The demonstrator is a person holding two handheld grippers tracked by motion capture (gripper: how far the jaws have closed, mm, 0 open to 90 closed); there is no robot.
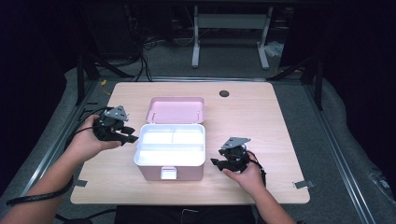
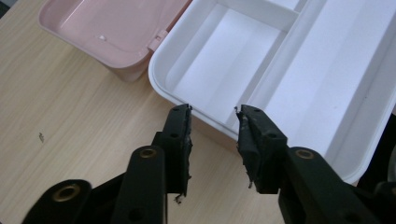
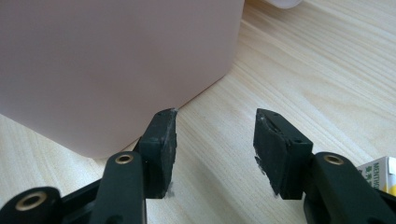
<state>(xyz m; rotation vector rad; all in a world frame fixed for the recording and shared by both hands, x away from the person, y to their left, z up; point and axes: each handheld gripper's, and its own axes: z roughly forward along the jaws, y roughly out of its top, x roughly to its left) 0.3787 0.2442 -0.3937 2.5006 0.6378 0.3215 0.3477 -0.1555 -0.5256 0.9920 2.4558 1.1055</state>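
Observation:
A pink storage box (image 1: 172,173) stands open at the table's middle, its white inner tray (image 1: 144,154) divided into compartments and its pink lid (image 1: 175,111) folded back flat behind it. My left gripper (image 1: 130,138) hovers at the box's left rim, open and holding nothing. In the left gripper view the open gripper (image 2: 213,112) points at the tray's white rim (image 2: 161,84), with the lid (image 2: 93,23) beyond. My right gripper (image 1: 215,163) rests low just right of the box, open. In the right gripper view the open gripper (image 3: 215,114) sits beside the pink box wall (image 3: 107,60).
The wooden table (image 1: 261,121) has a round cable hole (image 1: 224,93) at the back right. A small white and yellow printed carton (image 3: 380,170) peeks in at the right edge of the right gripper view. A desk frame (image 1: 231,28) stands on the floor beyond.

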